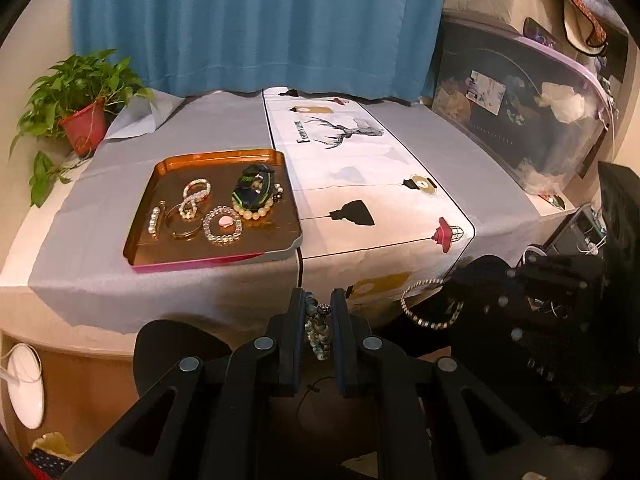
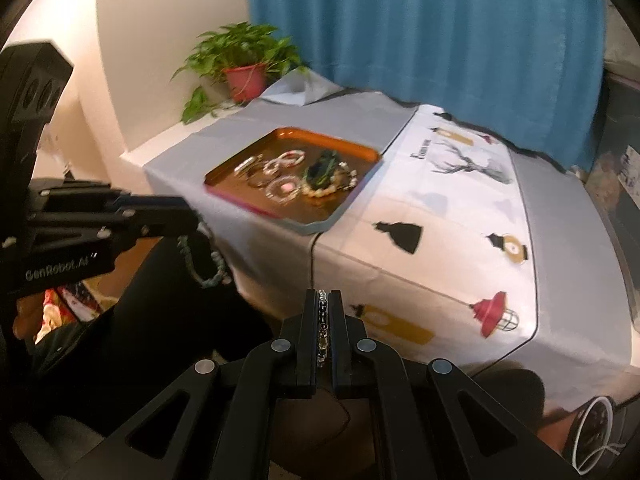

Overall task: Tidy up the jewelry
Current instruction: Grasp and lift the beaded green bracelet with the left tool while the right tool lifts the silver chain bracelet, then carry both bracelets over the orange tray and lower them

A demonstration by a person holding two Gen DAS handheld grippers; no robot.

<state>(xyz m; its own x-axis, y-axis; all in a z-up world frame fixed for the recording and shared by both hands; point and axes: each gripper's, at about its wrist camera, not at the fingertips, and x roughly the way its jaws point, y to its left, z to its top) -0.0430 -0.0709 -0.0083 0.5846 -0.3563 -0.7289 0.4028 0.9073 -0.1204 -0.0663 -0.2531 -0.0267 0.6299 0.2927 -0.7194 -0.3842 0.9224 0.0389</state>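
An orange tray on the grey tablecloth holds several bracelets and a dark green watch; it also shows in the right wrist view. My left gripper is shut on a teal beaded bracelet, held in front of the table edge; the bracelet hangs below it in the right wrist view. My right gripper is shut on a dark and silver beaded bracelet, which shows as a loop in the left wrist view.
A potted plant stands at the table's back left. A white printed runner crosses the table right of the tray. A clear storage bin sits at the right. A blue curtain hangs behind.
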